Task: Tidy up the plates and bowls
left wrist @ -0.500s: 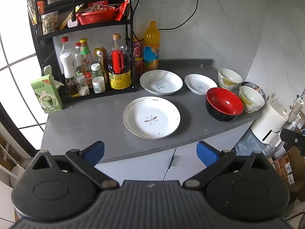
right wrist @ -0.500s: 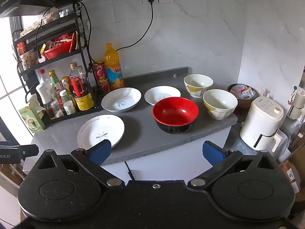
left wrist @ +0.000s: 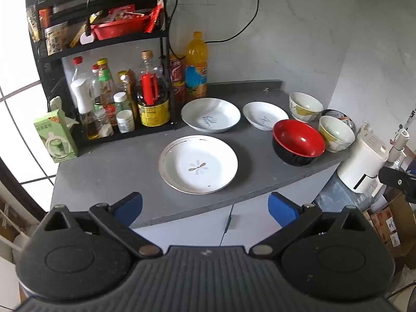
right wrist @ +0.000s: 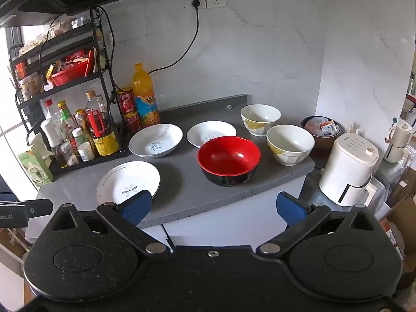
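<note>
- Both grippers hang short of the grey counter (left wrist: pixel 109 171), tilted down at it.
- The left gripper (left wrist: pixel 205 204) gapes wide and empty; so does the right gripper (right wrist: pixel 213 205).
- Three white plates (left wrist: pixel 199 163) lie separately left of the red bowl (right wrist: pixel 228 160), with two cream bowls (right wrist: pixel 290 144) right of it.

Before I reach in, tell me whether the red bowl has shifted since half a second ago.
No. The red bowl keeps its place beside the cream bowl, equally near the front edge of the counter; only the view drifted slightly.
</note>
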{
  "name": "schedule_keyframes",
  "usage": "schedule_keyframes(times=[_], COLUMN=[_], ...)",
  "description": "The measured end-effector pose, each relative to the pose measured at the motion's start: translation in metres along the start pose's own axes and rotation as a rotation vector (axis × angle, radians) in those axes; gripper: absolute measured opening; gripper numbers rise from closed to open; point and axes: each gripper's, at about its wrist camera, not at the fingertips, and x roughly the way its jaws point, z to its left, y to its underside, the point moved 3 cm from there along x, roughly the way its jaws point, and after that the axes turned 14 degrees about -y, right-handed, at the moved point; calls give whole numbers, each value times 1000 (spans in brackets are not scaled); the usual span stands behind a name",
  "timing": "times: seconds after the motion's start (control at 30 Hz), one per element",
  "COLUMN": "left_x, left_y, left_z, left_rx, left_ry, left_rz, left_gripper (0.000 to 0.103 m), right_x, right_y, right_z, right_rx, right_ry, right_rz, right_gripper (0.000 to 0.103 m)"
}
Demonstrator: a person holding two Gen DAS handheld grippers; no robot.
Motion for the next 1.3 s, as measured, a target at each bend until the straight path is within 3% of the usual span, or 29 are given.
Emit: schedule_keyframes(times=[1.3], left_x=[-3], left_y=[-3], left_z=[-22], left_rx=[-17], left_ry=[36], left_rz=[17], left_gripper=[102], right_x=[-14], right_y=[11], right_z=[-9], right_rx=[40], right_ry=[18], right_rz=[20], right_gripper=[103])
